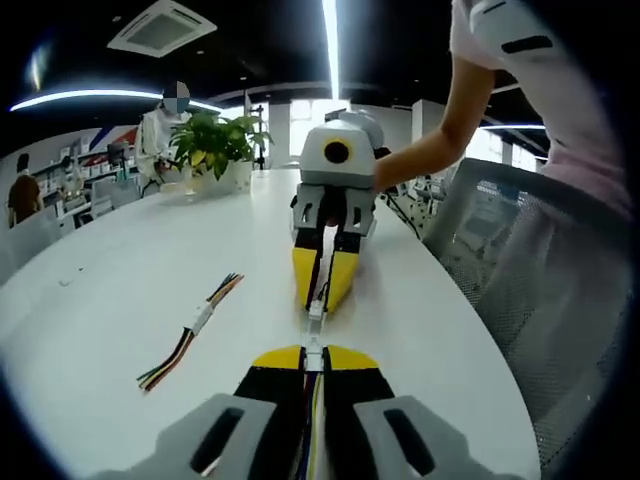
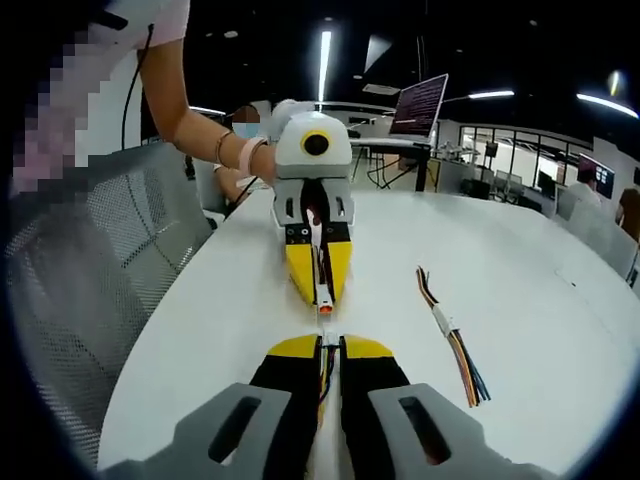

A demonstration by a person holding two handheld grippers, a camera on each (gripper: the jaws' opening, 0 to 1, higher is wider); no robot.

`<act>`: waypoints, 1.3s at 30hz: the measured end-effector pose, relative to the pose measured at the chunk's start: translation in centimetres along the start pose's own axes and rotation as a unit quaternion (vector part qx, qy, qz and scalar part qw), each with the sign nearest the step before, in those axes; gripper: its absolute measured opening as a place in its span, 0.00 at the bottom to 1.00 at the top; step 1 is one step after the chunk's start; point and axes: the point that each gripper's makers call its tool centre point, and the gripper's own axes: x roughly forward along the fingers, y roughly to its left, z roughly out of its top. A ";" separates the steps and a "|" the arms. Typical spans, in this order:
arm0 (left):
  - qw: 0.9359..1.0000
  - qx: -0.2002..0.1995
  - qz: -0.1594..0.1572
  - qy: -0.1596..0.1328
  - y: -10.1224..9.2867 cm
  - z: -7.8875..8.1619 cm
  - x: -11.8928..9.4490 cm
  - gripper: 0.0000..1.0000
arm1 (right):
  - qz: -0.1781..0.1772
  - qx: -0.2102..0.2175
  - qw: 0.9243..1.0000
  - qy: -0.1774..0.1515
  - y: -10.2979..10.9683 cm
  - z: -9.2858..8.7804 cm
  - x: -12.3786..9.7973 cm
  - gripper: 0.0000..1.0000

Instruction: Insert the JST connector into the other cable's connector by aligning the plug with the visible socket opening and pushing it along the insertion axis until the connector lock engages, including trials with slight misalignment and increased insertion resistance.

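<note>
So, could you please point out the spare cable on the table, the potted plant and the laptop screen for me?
spare cable (image 1: 190, 335): left gripper view, on its white connector at mid-length.
potted plant (image 1: 215, 140): left gripper view, on its green leaves.
laptop screen (image 2: 420, 103): right gripper view, on the lit display.

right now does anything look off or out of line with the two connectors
Nothing stands out. The left gripper and right gripper face each other tip to tip, their connectors roughly in line. A spare cable lies loose on the white table.
</note>
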 end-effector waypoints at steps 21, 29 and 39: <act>1.000 0.002 -0.018 0.007 0.4 0.0 0.8 0.01 | 0.016 -0.022 1.000 0.012 0.0 0.5 0.8 0.03; 0.999 0.006 -0.028 0.015 0.1 0.0 0.9 0.01 | 0.021 -0.027 0.999 0.017 -0.2 0.2 0.9 0.03; 0.999 0.016 -0.046 0.019 -0.2 0.4 1.4 0.01 | 0.033 -0.026 0.999 0.014 -0.6 -0.1 0.9 0.02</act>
